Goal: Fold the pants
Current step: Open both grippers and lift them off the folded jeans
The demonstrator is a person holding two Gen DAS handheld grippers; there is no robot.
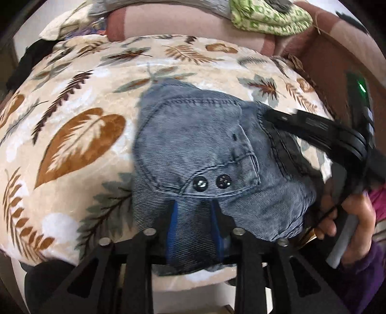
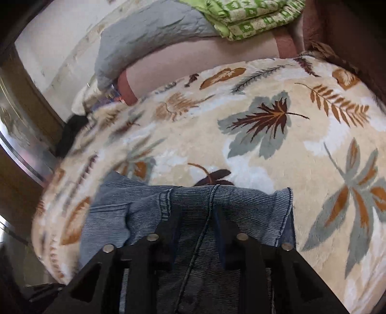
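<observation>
Blue denim pants point(image 1: 205, 149) lie bunched and folded on a leaf-print blanket point(image 1: 79, 135); two dark buttons show near the waistband. My left gripper point(image 1: 194, 217) has its two blue-padded fingers around a fold of the denim at the near edge. My right gripper point(image 1: 272, 118) reaches in from the right in the left wrist view and presses the cloth's far right edge. In the right wrist view the right gripper point(image 2: 196, 217) has denim point(image 2: 193, 200) between its fingers, with a seam running down the middle.
The blanket point(image 2: 277, 145) covers a bed or sofa. A folded green patterned cloth point(image 1: 270, 17) and a grey cloth point(image 2: 144, 41) lie at the back on a pink cushion point(image 1: 181, 24). A brown armrest point(image 1: 337, 60) stands at the right. A metal-edged cabinet point(image 2: 21, 145) is at left.
</observation>
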